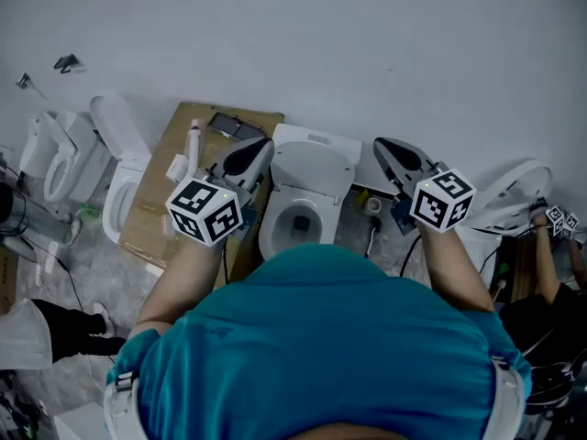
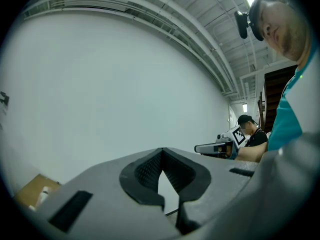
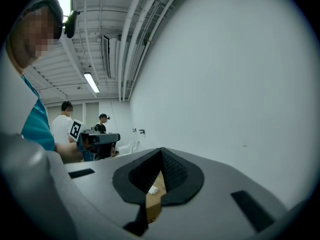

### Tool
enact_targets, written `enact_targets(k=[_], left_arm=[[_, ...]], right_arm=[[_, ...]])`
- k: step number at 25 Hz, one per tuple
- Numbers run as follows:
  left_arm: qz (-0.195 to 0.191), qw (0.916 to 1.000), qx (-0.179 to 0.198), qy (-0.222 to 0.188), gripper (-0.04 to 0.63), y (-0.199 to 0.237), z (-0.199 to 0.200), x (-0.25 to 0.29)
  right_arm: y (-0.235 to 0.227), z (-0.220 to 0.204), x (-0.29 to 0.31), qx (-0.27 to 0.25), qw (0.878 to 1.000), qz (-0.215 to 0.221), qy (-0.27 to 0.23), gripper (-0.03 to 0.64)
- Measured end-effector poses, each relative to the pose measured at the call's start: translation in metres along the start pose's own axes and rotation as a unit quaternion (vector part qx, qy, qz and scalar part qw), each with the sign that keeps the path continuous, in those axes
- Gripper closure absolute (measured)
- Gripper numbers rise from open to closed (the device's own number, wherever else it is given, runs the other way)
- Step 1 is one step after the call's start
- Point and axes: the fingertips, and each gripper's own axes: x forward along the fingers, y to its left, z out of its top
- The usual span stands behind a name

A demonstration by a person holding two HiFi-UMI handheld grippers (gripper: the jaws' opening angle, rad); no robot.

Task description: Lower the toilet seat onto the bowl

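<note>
A white toilet [image 1: 298, 211] stands against the wall in the head view, straight ahead of me. Its bowl is uncovered, and the seat with the lid [image 1: 314, 165] stands raised against the tank. My left gripper [image 1: 260, 150] hovers just left of the raised seat, apart from it. My right gripper [image 1: 387, 147] hovers to the toilet's right, also apart. In the left gripper view the left gripper [image 2: 162, 154] is shut with nothing in it and faces the bare wall. In the right gripper view the right gripper [image 3: 161, 153] is likewise shut and empty.
A flat cardboard box [image 1: 156, 211] with a white bottle [image 1: 193, 147] lies left of the toilet. More toilets stand at far left [image 1: 117, 168] and at right [image 1: 514, 195]. Another person's gripper [image 1: 559, 218] shows at the right edge. Cables run over the floor.
</note>
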Motion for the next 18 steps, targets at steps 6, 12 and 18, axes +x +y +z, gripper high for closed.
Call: enact_targets(k=[6, 12, 18], left_arm=[[-0.001, 1.0, -0.001, 0.003, 0.592, -0.0036, -0.004, 0.002], [-0.003, 1.0, -0.003, 0.005, 0.592, -0.0048, -0.0042, 0.0026], [-0.005, 1.0, -0.003, 0.004, 0.592, -0.0045, -0.0063, 0.0065]], right_arm=[[0.0011, -0.0024, 0.0013, -0.002, 1.0, 0.005, 0.003, 0.626], [0.0026, -0.0006, 0.0026, -0.005, 1.0, 0.006, 0.004, 0.626], [0.0001, -0.0048, 0.0047, -0.006, 1.0, 0.009, 0.006, 0.626]])
